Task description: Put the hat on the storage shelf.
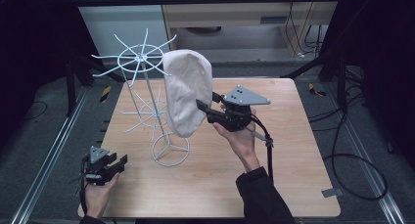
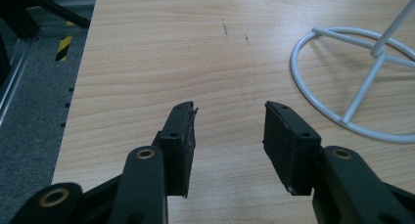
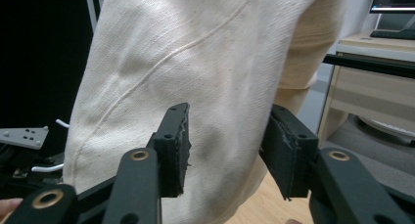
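Hanging off the top spokes of the white wire rack (image 1: 147,94) is that cream cap (image 1: 187,92), and your right gripper (image 1: 206,106) sits right beside it, jaws apart, fabric just past the pads without being pinched. Your left gripper (image 1: 119,162) rests open near the table's (image 1: 293,150) front-left corner, holding nothing.

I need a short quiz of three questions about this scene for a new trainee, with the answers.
1. True or false: the cream cloth cap hangs on the white wire rack.
2. Which hand-held gripper is beside the cap: A left, B right?
3. Fill in: the rack's round base stands on the wooden ____.

Key: 1 true; 2 B; 3 table.
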`<action>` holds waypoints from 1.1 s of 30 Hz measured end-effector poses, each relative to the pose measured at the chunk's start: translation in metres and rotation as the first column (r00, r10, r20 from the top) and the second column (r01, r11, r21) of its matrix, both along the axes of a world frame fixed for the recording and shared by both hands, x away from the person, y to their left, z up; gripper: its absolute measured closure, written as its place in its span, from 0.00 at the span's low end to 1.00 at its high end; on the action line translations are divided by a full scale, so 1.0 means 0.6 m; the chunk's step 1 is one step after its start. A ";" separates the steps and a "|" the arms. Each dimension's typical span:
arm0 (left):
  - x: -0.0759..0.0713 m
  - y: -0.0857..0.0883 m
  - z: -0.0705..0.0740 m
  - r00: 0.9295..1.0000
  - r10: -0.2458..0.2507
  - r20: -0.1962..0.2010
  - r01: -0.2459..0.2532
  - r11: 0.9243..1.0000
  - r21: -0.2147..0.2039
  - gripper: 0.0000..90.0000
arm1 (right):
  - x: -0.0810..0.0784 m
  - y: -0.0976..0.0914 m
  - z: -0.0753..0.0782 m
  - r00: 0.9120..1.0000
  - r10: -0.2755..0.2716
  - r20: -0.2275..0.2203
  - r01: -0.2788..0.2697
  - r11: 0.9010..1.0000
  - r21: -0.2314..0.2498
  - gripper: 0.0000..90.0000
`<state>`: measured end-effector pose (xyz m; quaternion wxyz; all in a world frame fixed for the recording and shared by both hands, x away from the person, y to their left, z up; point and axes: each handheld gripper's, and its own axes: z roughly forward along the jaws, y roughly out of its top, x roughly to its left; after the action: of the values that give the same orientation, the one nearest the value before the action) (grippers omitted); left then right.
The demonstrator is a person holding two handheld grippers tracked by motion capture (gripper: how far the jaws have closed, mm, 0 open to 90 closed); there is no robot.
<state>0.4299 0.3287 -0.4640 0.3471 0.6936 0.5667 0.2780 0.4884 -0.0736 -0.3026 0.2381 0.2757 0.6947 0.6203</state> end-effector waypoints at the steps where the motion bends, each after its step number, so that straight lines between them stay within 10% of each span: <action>1: 0.000 0.000 0.000 1.000 0.000 0.000 0.000 1.000 -0.001 0.60 | 0.000 -0.002 0.001 1.000 -0.002 0.003 0.002 1.000 0.003 0.58; 22: 0.001 -0.003 -0.002 1.000 -0.005 0.009 0.005 1.000 -0.004 0.58 | -0.050 -0.093 -0.020 0.993 -0.111 -0.029 0.111 0.994 0.000 0.23; 33: 0.001 -0.007 -0.004 0.999 -0.042 0.032 0.043 0.999 -0.027 0.49 | -0.069 -0.192 -0.123 0.953 -0.245 -0.180 0.239 0.969 -0.053 0.19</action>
<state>0.4306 0.3243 -0.4663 0.3711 0.6963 0.5502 0.2735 0.4470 -0.1889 -0.3763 0.2508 0.4116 0.6842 0.5473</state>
